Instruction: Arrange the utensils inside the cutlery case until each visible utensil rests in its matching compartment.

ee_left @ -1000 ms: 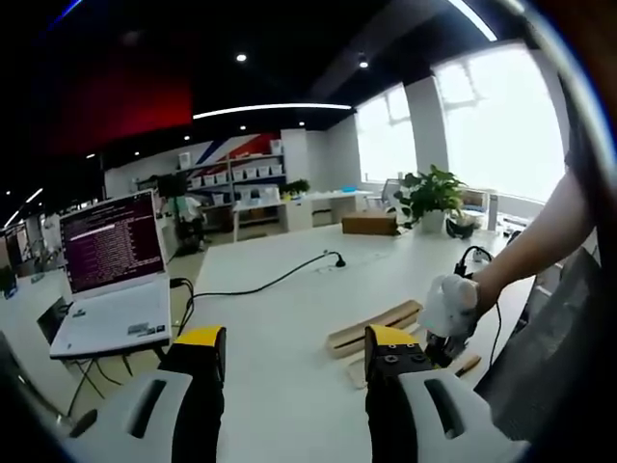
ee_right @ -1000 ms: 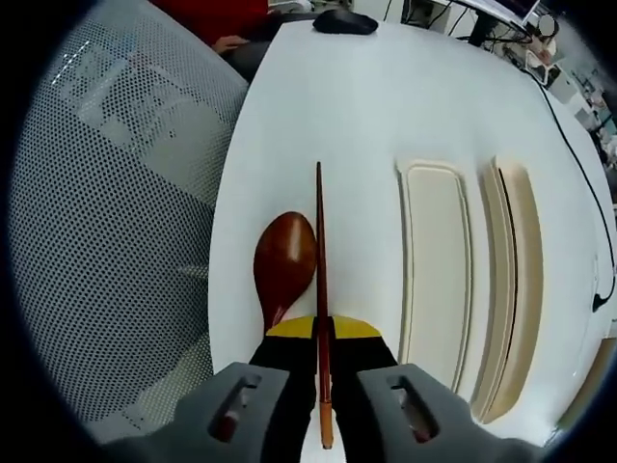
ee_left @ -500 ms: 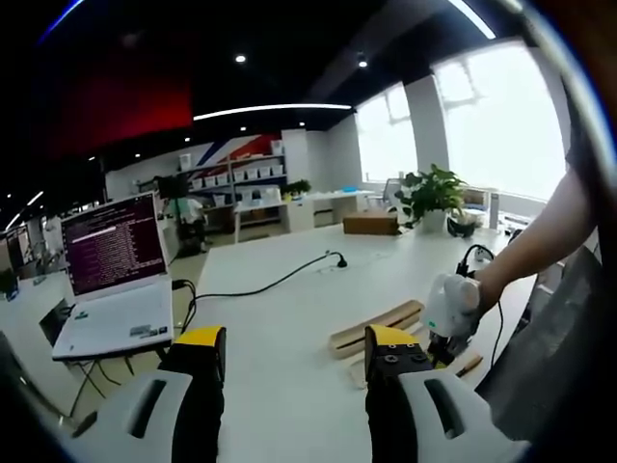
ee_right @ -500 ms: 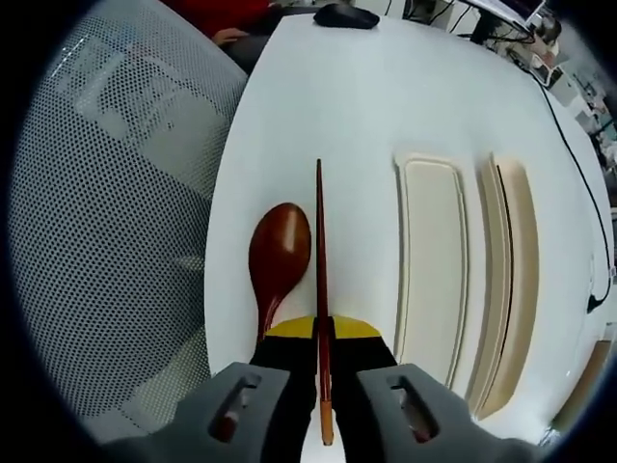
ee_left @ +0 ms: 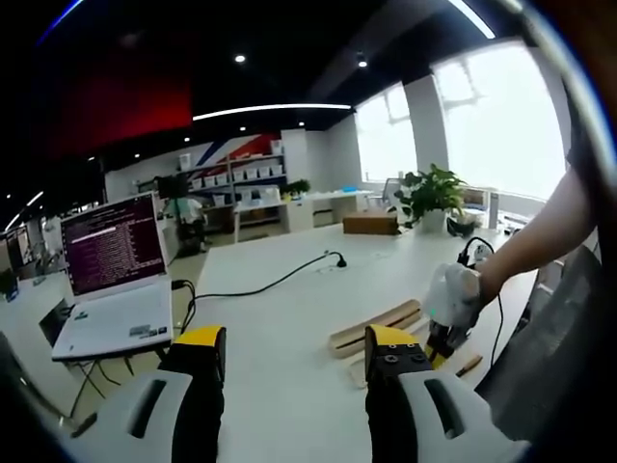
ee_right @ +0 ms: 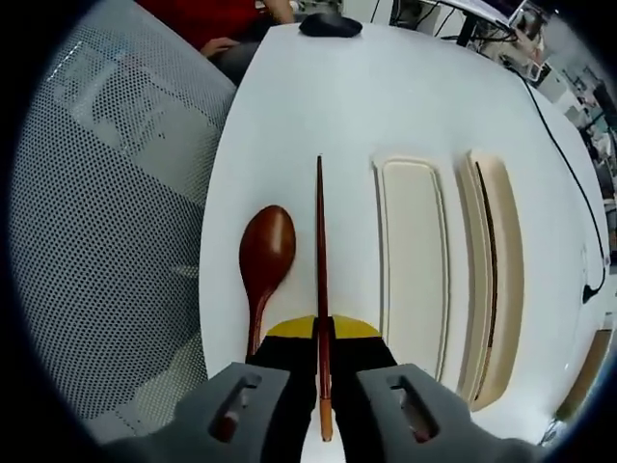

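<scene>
Dark red chopstick (ee_right: 319, 251) pinched between pressed-together jaws of right gripper (ee_right: 320, 333), pointing forward above white table (ee_right: 318, 106). Brown wooden spoon (ee_right: 263, 256) flat on table just left of it. Cutlery case (ee_right: 413, 260) well right, beige lid (ee_right: 494, 270) beside it. Left gripper (ee_left: 289, 352) spread, holding nothing, facing open laptop (ee_left: 114, 280).

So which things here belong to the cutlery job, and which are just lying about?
Job:
dark red-brown wooden chopstick, clamped in the right tongs
brown wooden spoon
pale beige cutlery case

Lying about:
open white laptop
black cable
potted green plant
grey mesh chair
</scene>
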Motion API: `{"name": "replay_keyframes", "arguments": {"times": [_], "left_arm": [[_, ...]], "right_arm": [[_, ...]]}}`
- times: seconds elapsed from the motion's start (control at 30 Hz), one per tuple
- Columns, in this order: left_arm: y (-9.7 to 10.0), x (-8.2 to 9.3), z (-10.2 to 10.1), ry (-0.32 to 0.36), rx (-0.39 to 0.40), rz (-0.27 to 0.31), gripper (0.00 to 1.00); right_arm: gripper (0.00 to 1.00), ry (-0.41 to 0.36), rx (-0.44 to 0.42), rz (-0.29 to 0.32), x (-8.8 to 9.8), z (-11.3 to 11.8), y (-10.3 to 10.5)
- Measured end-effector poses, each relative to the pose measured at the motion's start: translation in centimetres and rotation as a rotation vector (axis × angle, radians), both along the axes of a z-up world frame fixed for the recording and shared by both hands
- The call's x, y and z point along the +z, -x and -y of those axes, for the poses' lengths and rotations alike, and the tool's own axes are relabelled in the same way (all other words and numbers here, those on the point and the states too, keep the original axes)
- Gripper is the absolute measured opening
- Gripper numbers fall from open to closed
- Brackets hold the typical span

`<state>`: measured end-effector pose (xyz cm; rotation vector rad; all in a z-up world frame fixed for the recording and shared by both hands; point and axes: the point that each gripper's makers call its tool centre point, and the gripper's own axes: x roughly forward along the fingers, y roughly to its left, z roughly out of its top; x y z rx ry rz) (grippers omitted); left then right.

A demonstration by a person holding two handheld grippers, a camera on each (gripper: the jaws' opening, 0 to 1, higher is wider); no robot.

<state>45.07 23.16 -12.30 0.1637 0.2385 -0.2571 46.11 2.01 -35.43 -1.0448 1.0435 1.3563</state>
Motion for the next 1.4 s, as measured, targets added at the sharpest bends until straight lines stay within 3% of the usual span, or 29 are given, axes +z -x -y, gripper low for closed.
{"name": "replay_keyframes", "arguments": {"times": [0.7, 1.4], "left_arm": [[-0.1, -0.2, -0.4, 0.001, -0.004, 0.0, 0.6], [-0.1, -0.3, -0.4, 0.008, -0.004, -0.002, 0.6]], "right_arm": [[0.0, -0.063, -0.036, 0.015, 1.6, -0.2, -2.0], [0.0, -0.003, -0.036, 0.059, 2.9, 1.0, -4.5]]}}
